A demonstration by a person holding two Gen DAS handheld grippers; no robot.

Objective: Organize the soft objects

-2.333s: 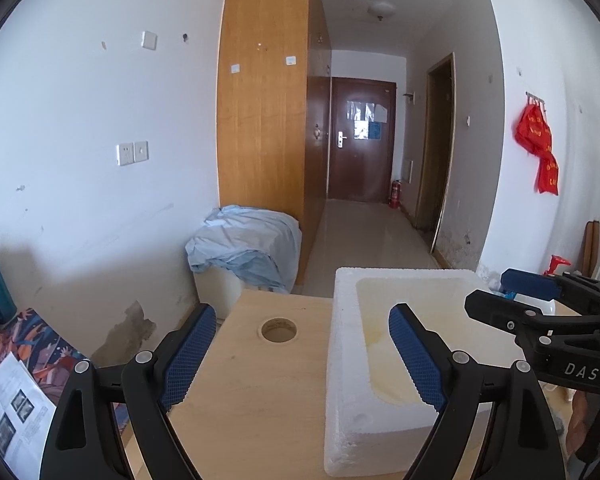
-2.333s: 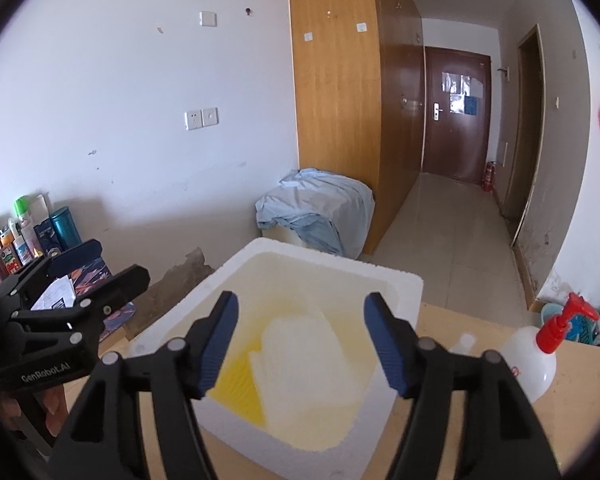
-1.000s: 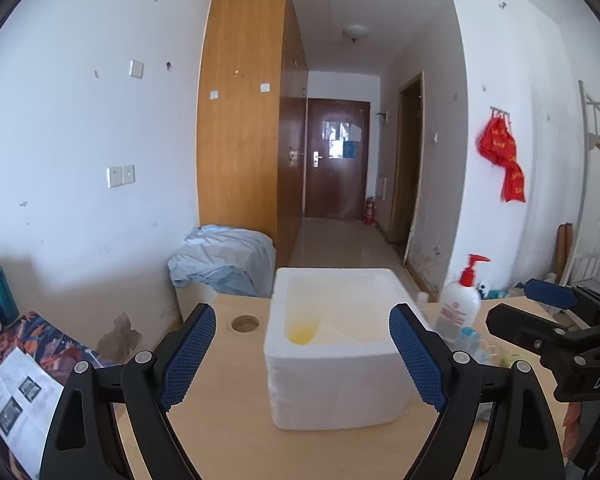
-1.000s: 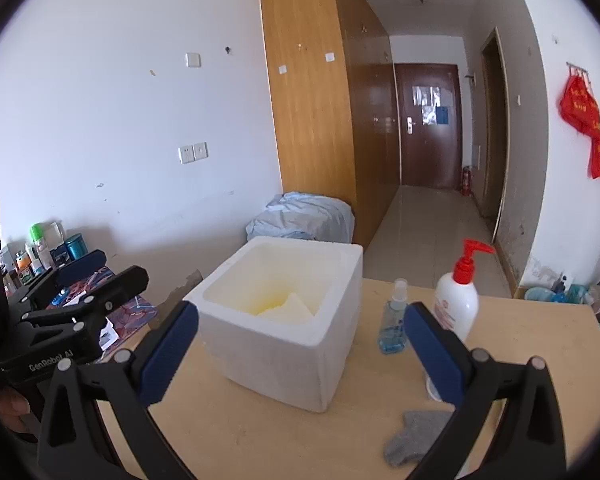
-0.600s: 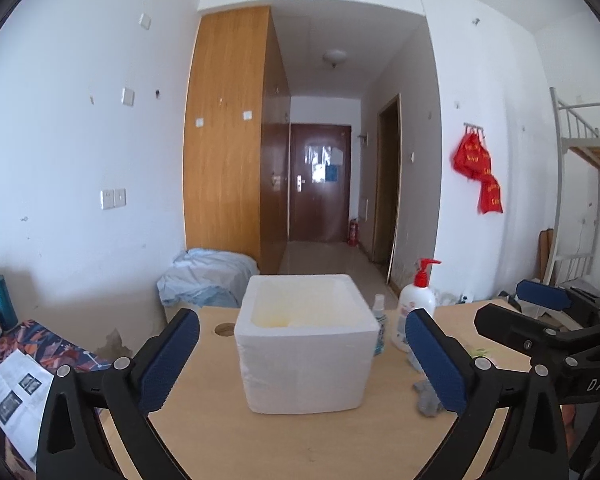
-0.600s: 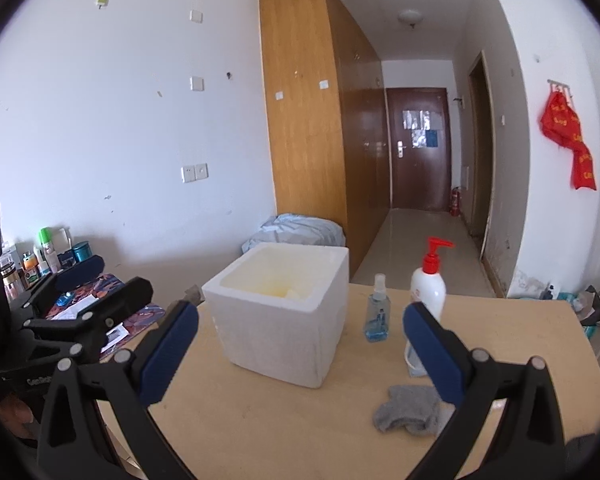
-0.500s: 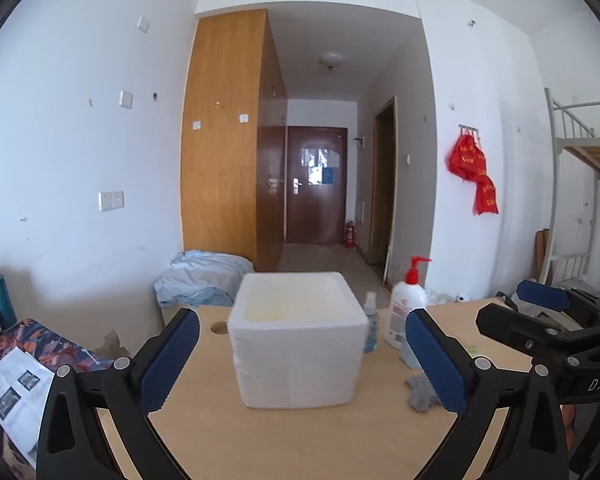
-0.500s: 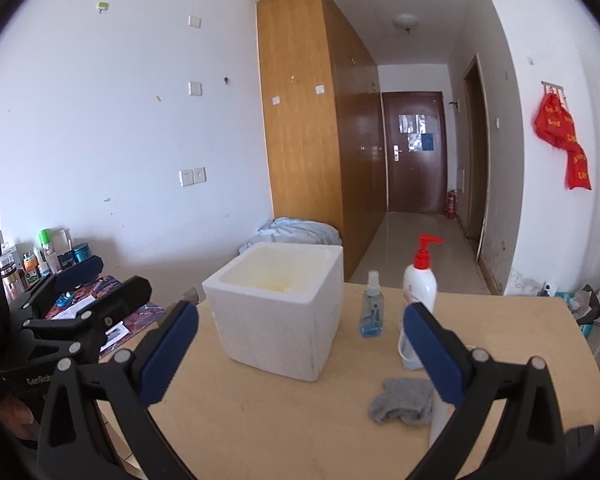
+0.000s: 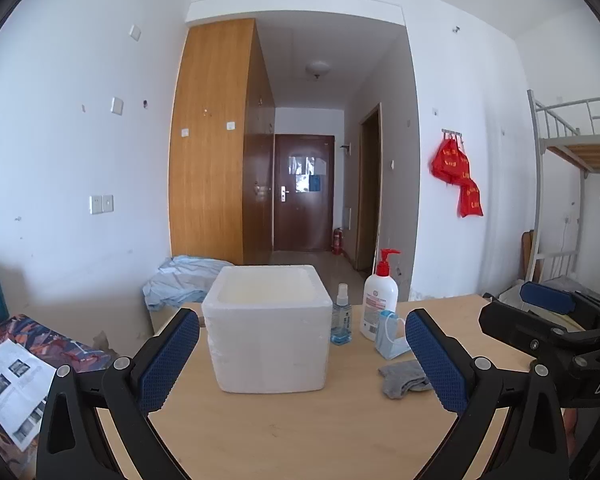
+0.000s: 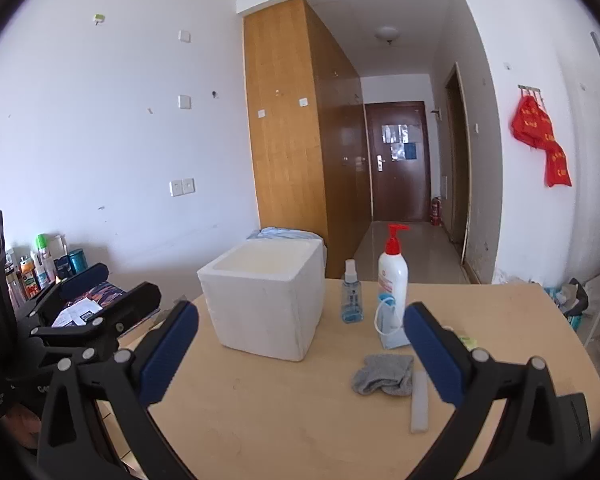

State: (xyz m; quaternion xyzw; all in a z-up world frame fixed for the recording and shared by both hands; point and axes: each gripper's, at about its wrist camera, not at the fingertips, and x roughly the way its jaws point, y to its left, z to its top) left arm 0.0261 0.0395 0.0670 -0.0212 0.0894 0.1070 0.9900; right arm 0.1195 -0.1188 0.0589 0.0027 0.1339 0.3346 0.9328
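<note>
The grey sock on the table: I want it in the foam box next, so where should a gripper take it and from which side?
Pinch the grey sock at its raised, bunched middle, coming from above and the near side with the open right gripper. It lies crumpled and flat on the table, so edges give little to grab, and the white stick lies close on its right.

So it's a light wooden table, pretty plain. Sitting on it toward the far left is a white foam box, open at the top. Right of that there's a small blue spray bottle, then a white pump bottle with a red top, with a pale blue face mask propped just in front of it. Nearer, a crumpled grey sock lies flat, and a white stick-shaped thing just to its right.
</note>
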